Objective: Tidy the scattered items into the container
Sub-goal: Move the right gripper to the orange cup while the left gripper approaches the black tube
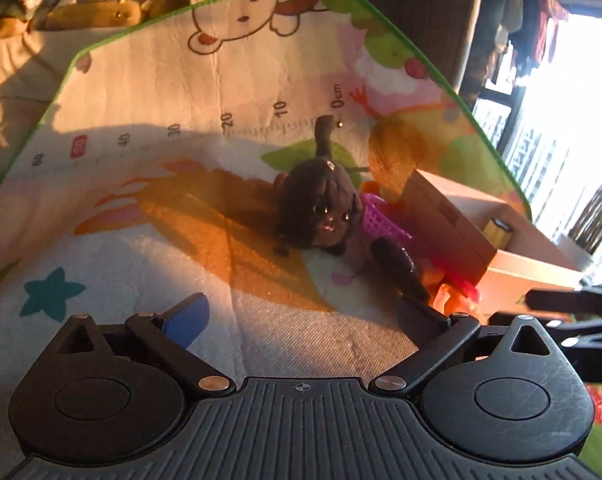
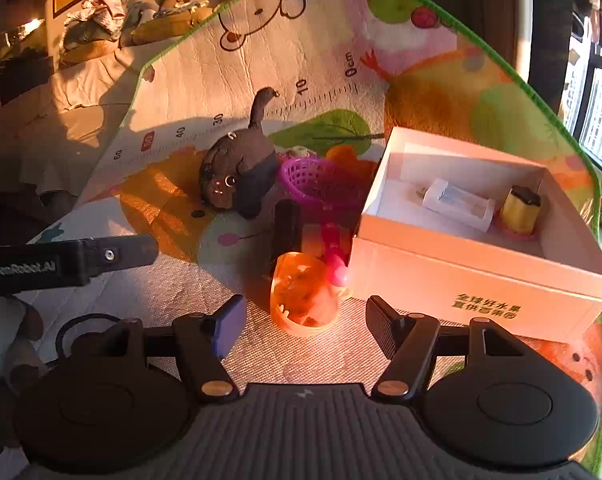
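Left gripper [image 1: 301, 312]: our jaws stand wide with nothing between them, lined up on the plush cat [image 1: 319, 208]; we judge that spread suits its bulky body.
Right gripper [image 2: 305, 328]: jaws partly apart and empty; the orange cup [image 2: 303, 294] lies on its side just ahead, in line with the gap, likely our nearest pick.
Box [image 2: 461, 280]: open white carton on the play mat [image 2: 261, 60], right of the pile; a small white case [image 2: 459, 202] and a yellow roll [image 2: 521, 210] lie inside.
Scatter: cat, purple basket [image 2: 317, 184], a dark upright piece [image 2: 287, 228], a pink piece [image 2: 335, 256] and the cup crowd together beside the box's left wall.
Reading: both of our hands face the pile because nothing is gripped yet; most of the tidying remains.
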A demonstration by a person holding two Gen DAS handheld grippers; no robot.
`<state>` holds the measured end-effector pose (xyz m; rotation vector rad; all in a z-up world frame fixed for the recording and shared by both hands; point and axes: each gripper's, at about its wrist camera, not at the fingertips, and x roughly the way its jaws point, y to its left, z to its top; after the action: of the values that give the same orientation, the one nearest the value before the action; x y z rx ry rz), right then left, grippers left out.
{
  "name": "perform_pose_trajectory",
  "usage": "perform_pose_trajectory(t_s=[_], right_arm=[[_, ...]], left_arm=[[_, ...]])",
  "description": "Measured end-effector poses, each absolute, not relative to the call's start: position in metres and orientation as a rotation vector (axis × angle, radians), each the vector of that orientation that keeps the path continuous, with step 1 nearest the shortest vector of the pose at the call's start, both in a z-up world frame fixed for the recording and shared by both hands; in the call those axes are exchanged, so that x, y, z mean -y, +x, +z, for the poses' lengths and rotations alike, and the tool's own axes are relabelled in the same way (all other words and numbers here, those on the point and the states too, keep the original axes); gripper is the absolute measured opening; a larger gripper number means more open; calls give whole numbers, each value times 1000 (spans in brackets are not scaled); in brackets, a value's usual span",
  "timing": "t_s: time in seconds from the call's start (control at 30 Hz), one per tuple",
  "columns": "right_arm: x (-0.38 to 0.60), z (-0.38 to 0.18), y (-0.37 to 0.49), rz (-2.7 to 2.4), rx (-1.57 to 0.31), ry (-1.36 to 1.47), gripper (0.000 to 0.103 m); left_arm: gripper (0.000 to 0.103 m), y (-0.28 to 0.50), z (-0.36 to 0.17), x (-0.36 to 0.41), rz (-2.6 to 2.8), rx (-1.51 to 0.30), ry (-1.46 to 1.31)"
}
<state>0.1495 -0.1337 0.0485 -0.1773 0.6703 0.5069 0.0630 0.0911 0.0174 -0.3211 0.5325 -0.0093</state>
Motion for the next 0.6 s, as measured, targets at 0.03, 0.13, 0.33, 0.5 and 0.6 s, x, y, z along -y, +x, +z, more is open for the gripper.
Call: perform_pose_trajectory(t_s=[0.03, 0.13, 0.33, 0.5, 0.6], right_arm=[[131, 45, 153, 499, -678, -177, 67], [127, 38, 160, 500, -705, -200, 43], [160, 53, 129, 509, -665, -175, 41], [211, 54, 85, 501, -646, -152, 41], [238, 47, 71, 448, -642, -134, 41]], left_arm=[[102, 64, 17, -94, 1, -533, -350], [102, 64, 14, -102, 6, -533, -408], [102, 65, 11, -105, 2, -538, -431], [102, 67, 11, -102, 0, -550, -409], [102, 68, 12, -100, -4, -561, -394]])
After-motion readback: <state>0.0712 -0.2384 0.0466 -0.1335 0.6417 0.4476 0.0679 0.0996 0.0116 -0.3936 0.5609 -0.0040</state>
